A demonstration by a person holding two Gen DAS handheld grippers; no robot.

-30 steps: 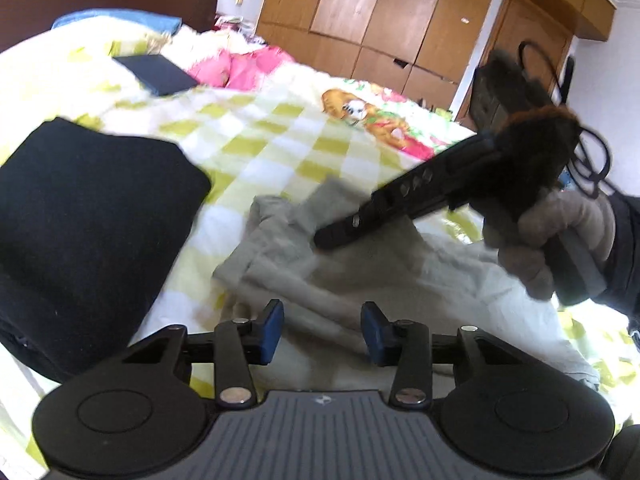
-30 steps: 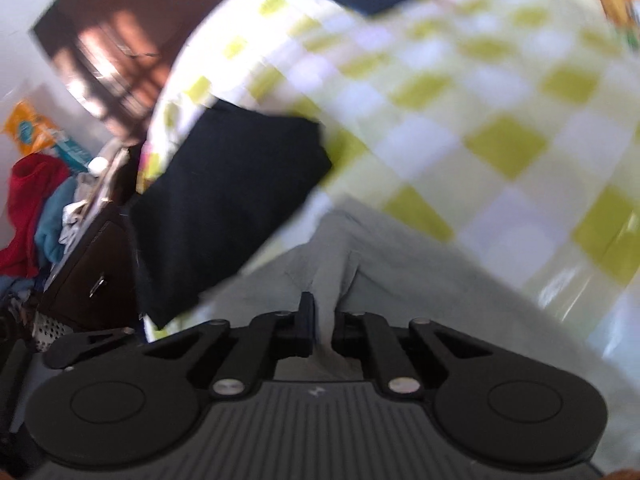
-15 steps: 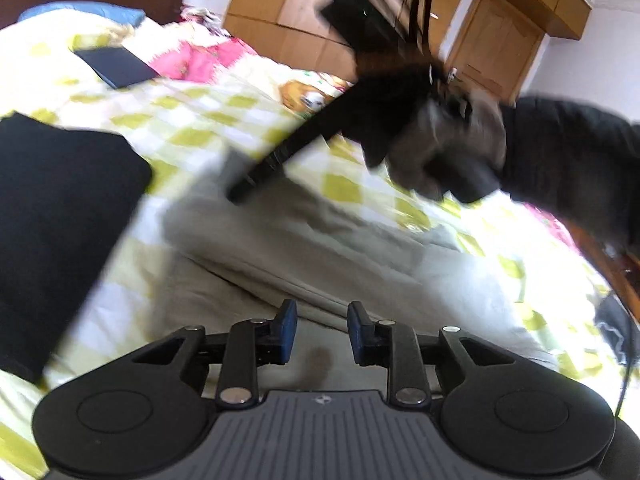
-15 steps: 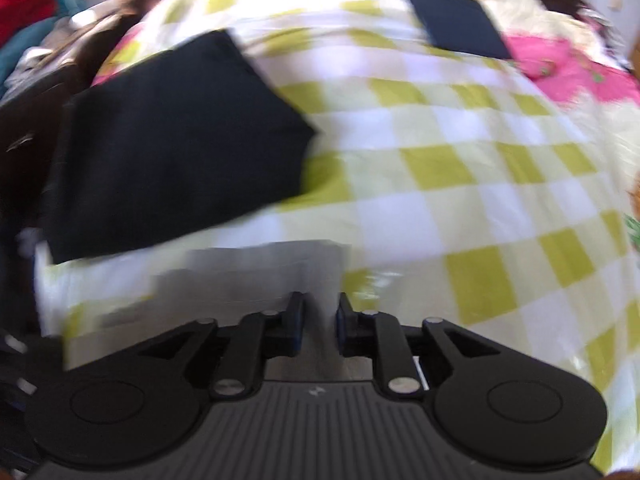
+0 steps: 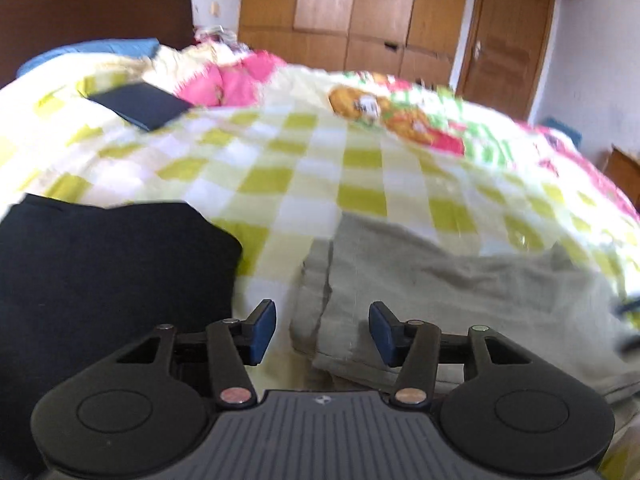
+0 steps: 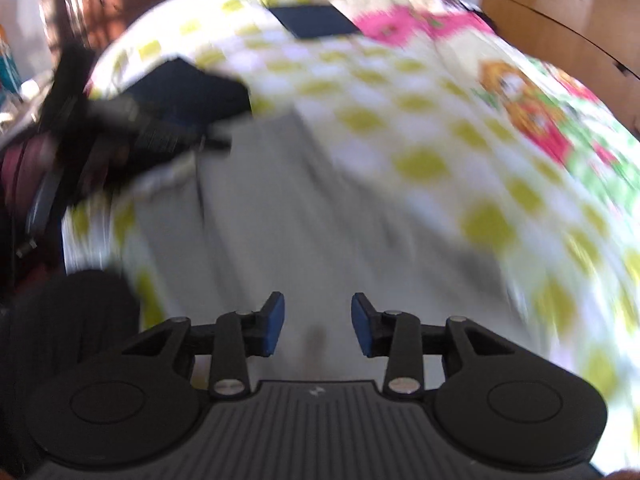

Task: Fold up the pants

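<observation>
The grey pants [image 5: 448, 292] lie folded on the yellow-checked bedspread [image 5: 304, 176]. My left gripper [image 5: 322, 332] is open and empty, just above the pants' left edge. In the right wrist view the pants [image 6: 288, 216] stretch away in front of my right gripper [image 6: 318, 330], which is open and empty over them. The left gripper [image 6: 160, 132] shows there as a blurred black shape at the pants' far left corner.
A folded black garment [image 5: 100, 280] lies left of the pants. A dark flat rectangle [image 5: 140, 104] and pink bedding [image 5: 232, 80] lie farther up the bed. Wooden wardrobes [image 5: 380, 20] stand behind. Clutter sits off the bed's left side [image 6: 24, 152].
My right gripper has let go of the pants and pulled back. My left gripper has opened wider and shifted left. The pants now lie flat, folded over.
</observation>
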